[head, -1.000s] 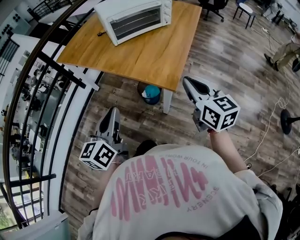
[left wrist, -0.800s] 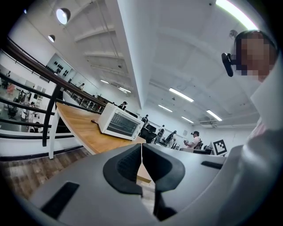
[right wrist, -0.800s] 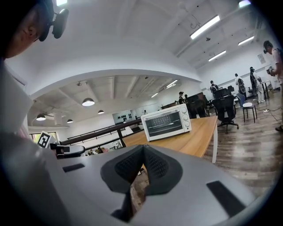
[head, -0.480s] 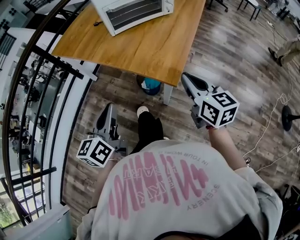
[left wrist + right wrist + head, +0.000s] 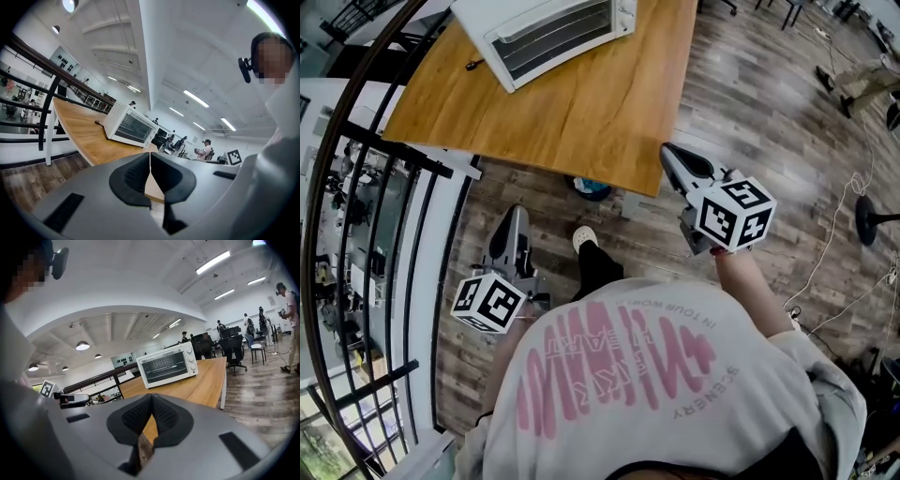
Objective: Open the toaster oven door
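In the head view I am seeing the toaster oven (image 5: 546, 33) sitting at the far end of the counter (image 5: 581, 112), its door closed. I am holding the left claw (image 5: 513, 217) off the counter's near edge, over the wood floor (image 5: 769, 112), and the right claw (image 5: 672, 156) just at the counter's near corner. In the left gripper view the left claw (image 5: 150, 161) is pressing its jaws together on nothing, the oven (image 5: 130, 126) standing on the counter beyond. In the right gripper view the right claw (image 5: 151, 404) is likewise pinched together and empty, facing the oven's glass front (image 5: 168, 364) across the counter.
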### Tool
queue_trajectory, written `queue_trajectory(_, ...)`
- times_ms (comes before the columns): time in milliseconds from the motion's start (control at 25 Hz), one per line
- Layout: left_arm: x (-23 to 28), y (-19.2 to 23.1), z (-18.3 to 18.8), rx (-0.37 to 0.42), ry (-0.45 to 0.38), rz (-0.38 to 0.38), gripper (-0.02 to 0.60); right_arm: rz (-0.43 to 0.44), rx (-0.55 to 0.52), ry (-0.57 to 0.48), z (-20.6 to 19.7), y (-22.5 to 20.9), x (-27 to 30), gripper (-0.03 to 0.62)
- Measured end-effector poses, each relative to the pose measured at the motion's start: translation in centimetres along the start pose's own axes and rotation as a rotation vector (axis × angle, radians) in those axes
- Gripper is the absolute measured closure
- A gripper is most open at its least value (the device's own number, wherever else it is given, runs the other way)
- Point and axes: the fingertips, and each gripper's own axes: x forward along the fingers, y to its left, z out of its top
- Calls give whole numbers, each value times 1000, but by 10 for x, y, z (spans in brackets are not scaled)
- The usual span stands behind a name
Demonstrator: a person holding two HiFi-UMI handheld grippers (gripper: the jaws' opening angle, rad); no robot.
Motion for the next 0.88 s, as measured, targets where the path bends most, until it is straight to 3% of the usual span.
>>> queue_trajectory(520, 98, 57, 80, 28, -1, -87, 558, -75, 4, -35, 57, -17, 90, 588)
queue_trajectory(880, 128, 111, 114, 35, -18, -107, 558, -128, -11, -83, 81, -22, 145, 588)
